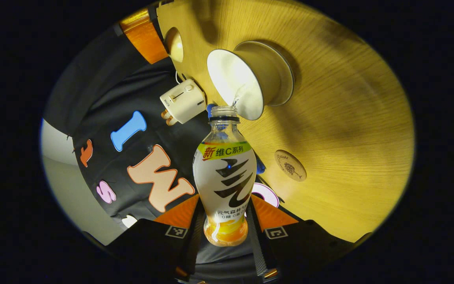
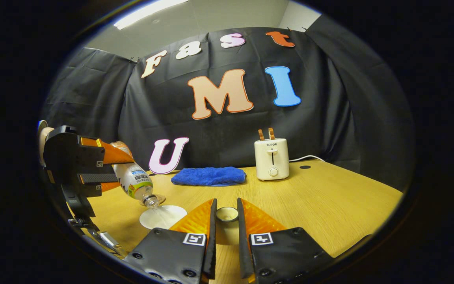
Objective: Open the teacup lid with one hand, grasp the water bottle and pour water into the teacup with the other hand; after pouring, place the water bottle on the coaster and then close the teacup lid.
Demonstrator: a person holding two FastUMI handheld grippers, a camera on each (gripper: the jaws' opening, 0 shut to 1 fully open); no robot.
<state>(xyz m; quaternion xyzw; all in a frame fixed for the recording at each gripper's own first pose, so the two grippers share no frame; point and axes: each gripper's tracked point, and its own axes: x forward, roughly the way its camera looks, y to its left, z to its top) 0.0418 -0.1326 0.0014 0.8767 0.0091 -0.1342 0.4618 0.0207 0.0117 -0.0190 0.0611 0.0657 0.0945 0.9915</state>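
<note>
Water bottle clamped in left gripper, tipped, stream falling into open teacup. Right gripper clenched on teacup lid, clear of cup.

Toaster and blue towel block the table's far edge

Water bottle: clear glossy plastic, printed wrap label. Teacup, upper centre of left gripper view: smooth, glazed, ceramic-looking. Table: matt wood grain. Coaster: looked wooden, printed. Toaster: smooth semi-gloss plastic. Blue towel: soft, napped cloth. Booth wall: matt, creased cloth.
</note>
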